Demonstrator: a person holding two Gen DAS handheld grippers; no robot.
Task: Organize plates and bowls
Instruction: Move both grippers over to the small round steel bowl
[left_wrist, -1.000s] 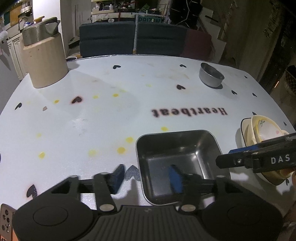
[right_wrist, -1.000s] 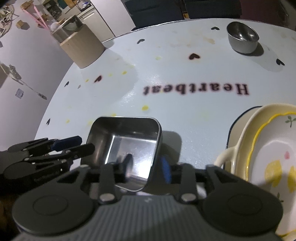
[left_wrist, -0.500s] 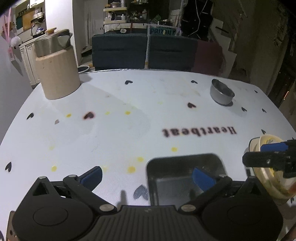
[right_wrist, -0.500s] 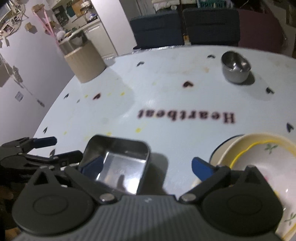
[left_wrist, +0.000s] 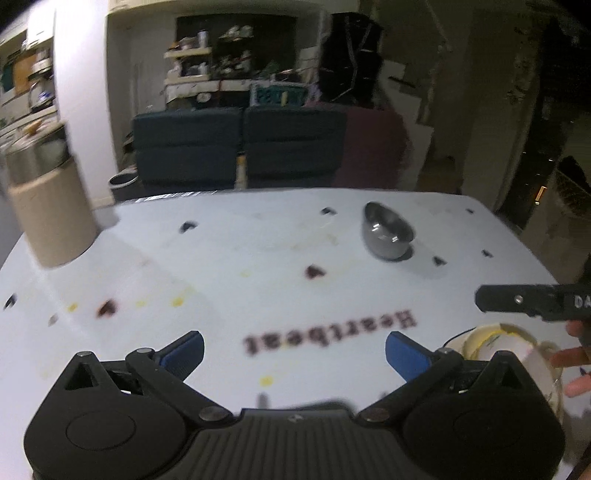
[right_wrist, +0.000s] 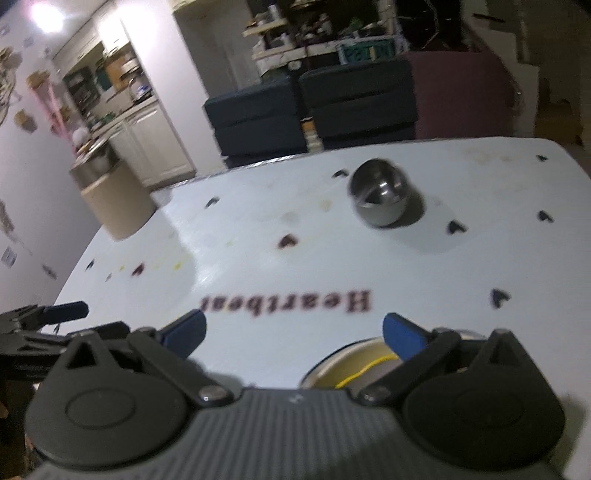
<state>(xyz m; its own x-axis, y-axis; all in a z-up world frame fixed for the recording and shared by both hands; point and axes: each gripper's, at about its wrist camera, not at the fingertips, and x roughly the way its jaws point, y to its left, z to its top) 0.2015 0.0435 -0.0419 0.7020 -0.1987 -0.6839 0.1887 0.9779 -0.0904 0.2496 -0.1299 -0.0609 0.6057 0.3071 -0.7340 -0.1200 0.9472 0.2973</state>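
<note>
My left gripper (left_wrist: 294, 352) stands wide open over the white table (left_wrist: 229, 258), nothing between its blue pads. My right gripper (right_wrist: 293, 334) is wide open too and holds nothing. A round steel bowl (left_wrist: 388, 232) sits alone at the far right of the table; it appears as the steel bowl (right_wrist: 380, 199) in the right wrist view. A stack of cream plates (left_wrist: 495, 343) with yellow trim lies at the near right, and the same cream plates (right_wrist: 354, 365) lie just under my right gripper's right finger. The square steel tray is hidden below both gripper bodies.
A beige canister (left_wrist: 51, 210) holding a steel pot stands at the table's far left, also in view as the canister (right_wrist: 118, 199). Dark sofas (left_wrist: 236, 147) line the far edge. A person's fingers (left_wrist: 569, 362) show near the plates. The table carries a "Heartbeat" print (right_wrist: 288, 302).
Both grippers opened wide, let go of the square steel tray's walls, and drew back and up. The tray has slipped out of view beneath them.
</note>
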